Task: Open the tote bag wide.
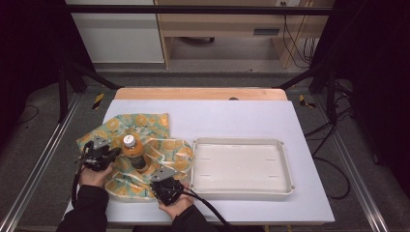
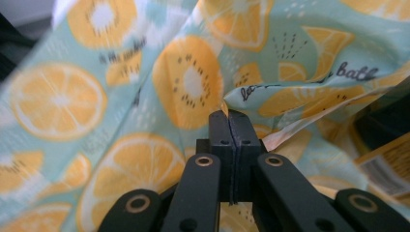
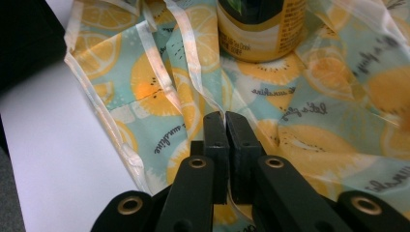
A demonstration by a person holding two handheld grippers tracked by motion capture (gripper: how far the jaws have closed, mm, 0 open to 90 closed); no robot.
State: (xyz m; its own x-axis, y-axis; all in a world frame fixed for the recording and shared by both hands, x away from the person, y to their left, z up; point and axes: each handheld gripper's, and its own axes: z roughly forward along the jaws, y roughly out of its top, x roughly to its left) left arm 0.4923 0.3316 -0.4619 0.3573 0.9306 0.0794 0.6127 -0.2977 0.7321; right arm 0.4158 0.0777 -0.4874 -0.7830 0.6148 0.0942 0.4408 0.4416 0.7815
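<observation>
Bag [image 1: 145,145]: a soft bag printed with orange and kiwi slices on pale turquoise, lying crumpled on the left half of the white table [image 1: 241,121]. Its long axis runs from the far left towards the near right, one flat corner spread out at the far side, the near part rumpled and lifted around the bottle.
Bottle [image 1: 132,151]: an orange drink bottle with a white cap, standing upright in the middle of the bag, cap pointing up. In the right gripper view its yellow-labelled base [image 3: 261,29] rests on the printed fabric just beyond the jaws.
Left gripper [image 1: 112,153]: at the left edge of the bag, just left of the bottle, pointing right towards it. In the left gripper view [image 2: 231,121] the two black jaws are pressed together with a fold of the bag's edge pinched at their tips; the fabric rises steeply behind them.
Right gripper [image 1: 162,179]: at the near edge of the bag, near and right of the bottle, pointing far. In the right gripper view [image 3: 225,123] its jaws are closed tight on the bag's translucent hemmed edge, which runs up from between the tips.
Tray [image 1: 285,166]: a shallow white rectangular tray, long axis left to right, just right of the bag; the bag's right edge touches its left rim.
Hands: each holds its gripper from the near side, dark sleeves at the near table edge.
</observation>
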